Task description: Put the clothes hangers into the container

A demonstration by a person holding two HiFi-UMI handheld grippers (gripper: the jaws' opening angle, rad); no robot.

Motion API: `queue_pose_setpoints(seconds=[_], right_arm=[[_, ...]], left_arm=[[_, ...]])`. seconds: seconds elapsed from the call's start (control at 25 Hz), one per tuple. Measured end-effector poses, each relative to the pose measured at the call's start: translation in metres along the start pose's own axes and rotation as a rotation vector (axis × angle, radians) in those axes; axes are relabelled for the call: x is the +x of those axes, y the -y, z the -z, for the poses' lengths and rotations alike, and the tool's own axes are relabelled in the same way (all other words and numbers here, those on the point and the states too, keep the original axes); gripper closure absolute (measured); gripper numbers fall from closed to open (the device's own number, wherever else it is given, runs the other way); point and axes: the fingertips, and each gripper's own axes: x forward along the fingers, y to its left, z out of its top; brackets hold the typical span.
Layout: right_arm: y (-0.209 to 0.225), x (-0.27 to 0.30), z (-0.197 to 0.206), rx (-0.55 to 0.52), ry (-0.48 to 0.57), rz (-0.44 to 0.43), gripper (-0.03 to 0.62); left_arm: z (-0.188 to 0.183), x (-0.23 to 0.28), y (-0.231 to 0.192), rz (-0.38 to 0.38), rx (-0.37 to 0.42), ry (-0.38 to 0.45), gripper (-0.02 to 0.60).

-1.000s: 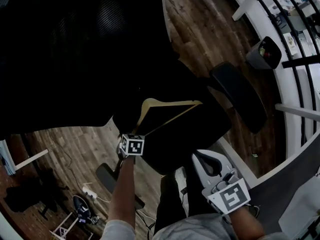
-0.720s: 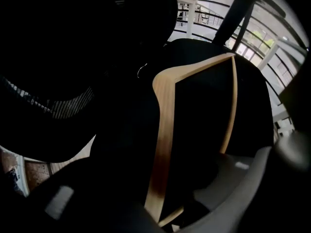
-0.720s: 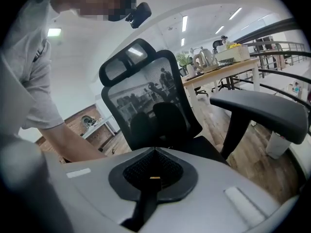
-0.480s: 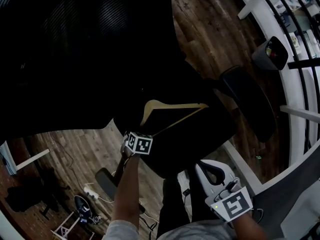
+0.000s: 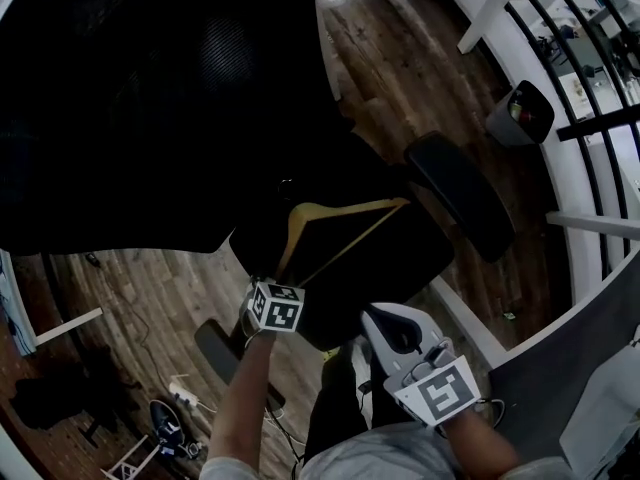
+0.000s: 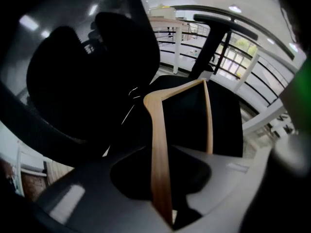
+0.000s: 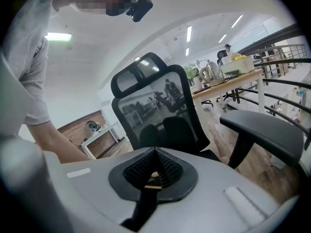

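The pick-up step is judged to be in hand. A wooden hanger [image 6: 156,125] is gripped by the left claw [image 6: 159,171] on one of its sloping arms. The jaws have just been closing, and the wood is seen running straight between them, pinched near its lower end. The rest of the hanger is spread over the black seat [image 5: 405,258] of an office chair, with its hook end toward the backrest. Whether it is resting on the seat or raised just clear of it cannot be told. The right claw [image 7: 154,166] is closed on nothing, its pads pressed together, and is held near the seat's front edge.

No container is clearly shown. A grey bin [image 5: 520,113] is seen by the white railing, well apart from the chair, but whether it is the one meant cannot be told.

For the next move, the hanger probably needs to be lifted clear of the seat with the grip kept firm. Because it is held far from its middle, it is likely to swing or pivot. It would then be carried over the container and lowered inside before the jaws are opened.
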Motion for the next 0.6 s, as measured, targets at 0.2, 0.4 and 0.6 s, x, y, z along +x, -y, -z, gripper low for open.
queue_pose_setpoints(seconds=[0.2,0.4,0.6], right_arm=[[-0.012,-0.02,-0.026,-0.007,0.059,0.005,0.595],[-0.02,-0.039,-0.041,-0.017,0.106,0.031,0.595],[-0.037,-0.06,-0.055,-0.037,0.152,0.06,0.595]], left_arm=[[-0.009,-0.053,0.013,-0.042,0.179,0.035,0.492],[-0.024,-0.104,0.009,-0.058,0.178,0.136,0.492],[-0.029,-0.149,0.012,-0.057,0.185,0.222,0.492]])
